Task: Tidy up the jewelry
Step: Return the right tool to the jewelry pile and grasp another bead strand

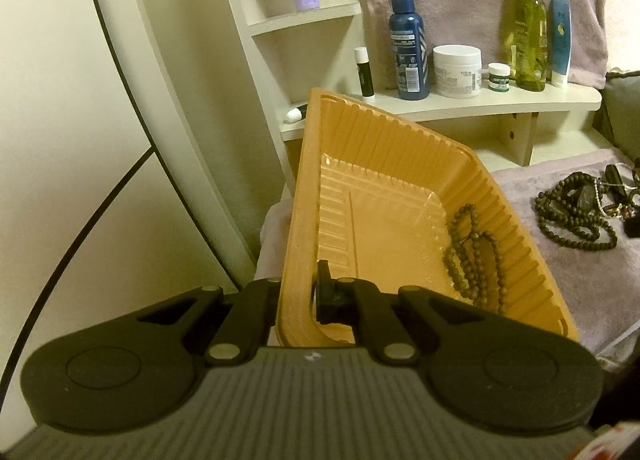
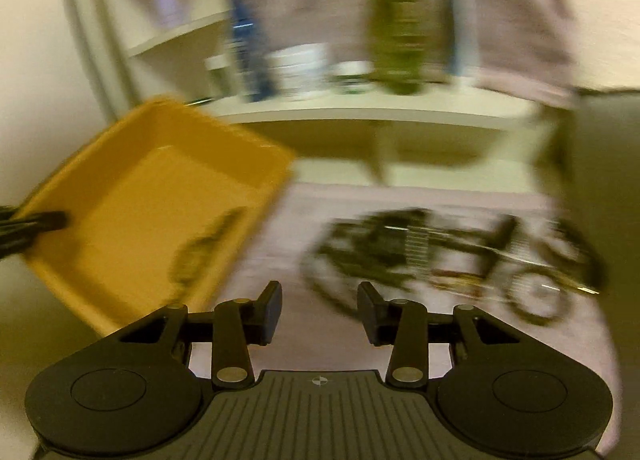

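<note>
My left gripper point(image 1: 298, 296) is shut on the near rim of an orange plastic tray point(image 1: 332, 164) and holds it tilted. A brown bead necklace point(image 1: 474, 256) lies inside the tray at its right wall. A pile of dark bead necklaces and other jewelry point(image 1: 580, 212) lies on the lilac towel to the right. In the blurred right wrist view my right gripper point(image 2: 320, 310) is open and empty above the towel, between the tray point(image 2: 132, 196) on the left and the jewelry pile point(image 2: 448, 256) ahead.
A white shelf point(image 1: 460, 104) behind holds a blue spray bottle point(image 1: 408, 40), a white jar point(image 1: 457, 71), a green bottle point(image 1: 530, 36) and small tubes. A lilac towel point(image 1: 600, 280) covers the surface. A wall with a dark cable is at the left.
</note>
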`<state>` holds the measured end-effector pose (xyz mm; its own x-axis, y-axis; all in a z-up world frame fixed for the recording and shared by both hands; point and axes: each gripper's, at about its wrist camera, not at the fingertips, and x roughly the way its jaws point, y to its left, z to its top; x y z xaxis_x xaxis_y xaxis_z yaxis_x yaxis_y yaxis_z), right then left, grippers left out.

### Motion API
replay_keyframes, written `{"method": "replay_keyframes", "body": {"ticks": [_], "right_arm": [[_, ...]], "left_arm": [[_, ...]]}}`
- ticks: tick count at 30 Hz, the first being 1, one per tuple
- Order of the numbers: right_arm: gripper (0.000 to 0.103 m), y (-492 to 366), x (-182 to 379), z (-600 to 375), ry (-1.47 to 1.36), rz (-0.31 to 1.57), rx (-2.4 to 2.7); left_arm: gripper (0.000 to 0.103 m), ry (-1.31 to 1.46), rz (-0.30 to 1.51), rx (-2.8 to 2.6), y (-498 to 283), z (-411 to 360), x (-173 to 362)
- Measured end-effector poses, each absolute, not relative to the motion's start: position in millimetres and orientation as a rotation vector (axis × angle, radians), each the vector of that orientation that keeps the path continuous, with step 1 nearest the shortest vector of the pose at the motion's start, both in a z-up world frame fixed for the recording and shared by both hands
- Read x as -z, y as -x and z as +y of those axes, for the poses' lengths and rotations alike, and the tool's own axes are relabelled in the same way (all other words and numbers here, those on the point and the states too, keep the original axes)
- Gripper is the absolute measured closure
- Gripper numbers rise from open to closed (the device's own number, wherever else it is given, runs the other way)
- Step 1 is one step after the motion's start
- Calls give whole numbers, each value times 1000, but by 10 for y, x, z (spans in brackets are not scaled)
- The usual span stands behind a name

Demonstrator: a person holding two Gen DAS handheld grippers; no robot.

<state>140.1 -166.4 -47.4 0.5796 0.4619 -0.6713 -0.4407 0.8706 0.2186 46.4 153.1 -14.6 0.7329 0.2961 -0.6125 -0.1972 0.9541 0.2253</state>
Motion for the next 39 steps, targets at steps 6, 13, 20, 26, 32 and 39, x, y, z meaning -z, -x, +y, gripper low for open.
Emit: {"method": "replay_keyframes", "body": {"ticks": [6, 13, 20, 26, 32, 39], "right_arm": [[61, -1551, 608, -2048, -36, 785, -402], [76, -1731, 805, -2047, 9, 789, -379], [77, -1857, 991, -1925, 30, 804, -359], [93, -1793, 1003, -1857, 97, 777, -351], [98, -1676, 946, -1863, 107, 766, -347], [99, -1544, 784, -1871, 96, 719, -351]], "left_arm": [[99, -156, 702, -283, -474, 1505, 145], [99, -154, 711, -296, -496, 1504, 147], [99, -155, 716, -301, -495, 1499, 143], [99, -152, 715, -301, -490, 1501, 147], [99, -151, 714, -302, -493, 1504, 152], [99, -146, 710, -300, -487, 1499, 155]]}}
